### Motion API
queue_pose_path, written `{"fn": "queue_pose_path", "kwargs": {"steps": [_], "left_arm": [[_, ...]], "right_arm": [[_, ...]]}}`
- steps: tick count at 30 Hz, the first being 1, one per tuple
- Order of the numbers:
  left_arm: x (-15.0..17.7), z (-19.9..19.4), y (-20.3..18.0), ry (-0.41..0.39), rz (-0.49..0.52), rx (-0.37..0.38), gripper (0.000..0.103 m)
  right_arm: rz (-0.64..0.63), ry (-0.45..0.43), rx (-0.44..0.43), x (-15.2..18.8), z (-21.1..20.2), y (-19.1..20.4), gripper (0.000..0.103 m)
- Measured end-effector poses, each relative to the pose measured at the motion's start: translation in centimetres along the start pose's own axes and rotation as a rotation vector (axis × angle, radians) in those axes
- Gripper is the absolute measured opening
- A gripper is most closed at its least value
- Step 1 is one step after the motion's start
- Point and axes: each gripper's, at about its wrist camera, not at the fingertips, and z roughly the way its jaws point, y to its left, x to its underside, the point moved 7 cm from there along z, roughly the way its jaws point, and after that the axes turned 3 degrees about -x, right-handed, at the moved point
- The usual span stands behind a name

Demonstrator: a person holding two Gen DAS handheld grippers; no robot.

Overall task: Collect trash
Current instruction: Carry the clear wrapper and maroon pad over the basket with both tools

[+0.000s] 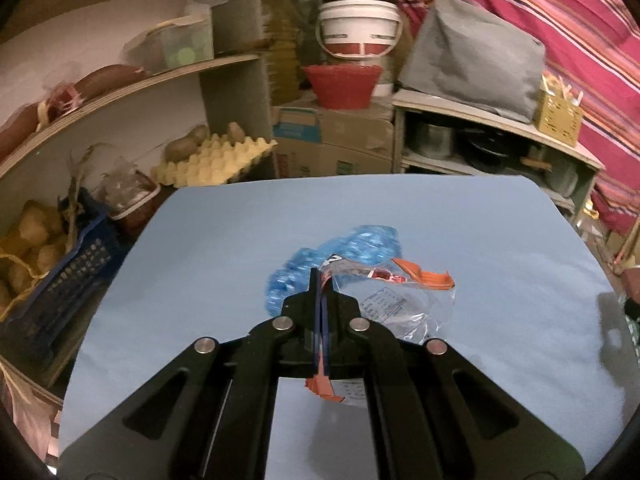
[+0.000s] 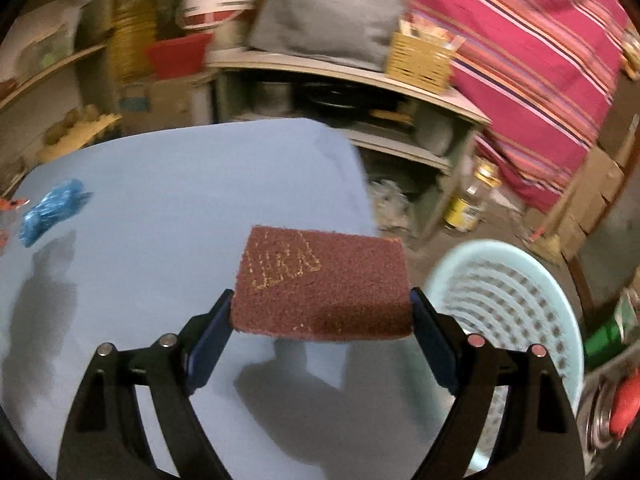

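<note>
My left gripper is shut on a clear plastic wrapper with orange edges, held just above the blue table. A crumpled blue plastic bag lies on the table right behind it; it also shows in the right wrist view at the far left. My right gripper is shut on a brown scouring pad, held above the table's right edge. A pale blue perforated basket stands below and to the right of the pad, off the table.
Shelves with egg trays and potatoes are at the left. A red bowl, a white bucket and cardboard boxes stand behind the table. A grey covered object sits on a shelf unit. A bottle stands on the floor.
</note>
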Motion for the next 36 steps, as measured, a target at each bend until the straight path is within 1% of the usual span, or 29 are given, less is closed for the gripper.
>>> {"fn": "queue_pose_path", "kwargs": {"steps": [4, 7, 9, 13, 17, 20, 26, 33, 36], "left_arm": [[0.8, -0.7, -3.3, 0.007, 0.067, 0.019, 0.0], [1.3, -2.1, -6.1, -0.032, 0.148, 0.01, 0.0], [1.6, -2.7, -7.6, -0.038, 0.174, 0.019, 0.0], [2.0, -4.7, -12.2, -0.053, 0.22, 0.08, 0.0], [2.4, -6.7, -16.7, -0.085, 0.275, 0.128, 0.0], [2.5, -7.9, -19.9, -0.09, 0.285, 0.178, 0.0], [2.9, -9.8, -26.7, -0.106, 0.326, 0.246, 0.0], [3.5, -10.7, -33.8, -0.073, 0.319, 0.34, 0.0], [3.9, -11.3, -37.0, -0.079, 0.339, 0.367, 0.0]], "right_arm": [[0.069, 0.002, 0.025, 0.9, 0.0, -4.8, 0.084], [0.082, 0.003, 0.043, 1.5, -0.3, -7.2, 0.084], [0.091, 0.008, 0.047, 1.9, -0.3, -8.7, 0.084], [0.117, 0.02, 0.06, 2.7, -0.3, -11.6, 0.084], [0.135, -0.004, 0.089, 2.9, -1.4, -14.4, 0.084], [0.18, -0.015, 0.083, 3.5, -1.9, -16.6, 0.084], [0.256, -0.034, 0.063, 4.1, -2.6, -19.9, 0.084], [0.293, -0.031, 0.047, 5.1, -2.1, -21.9, 0.084], [0.303, -0.033, 0.044, 5.3, -2.1, -22.6, 0.084]]}}
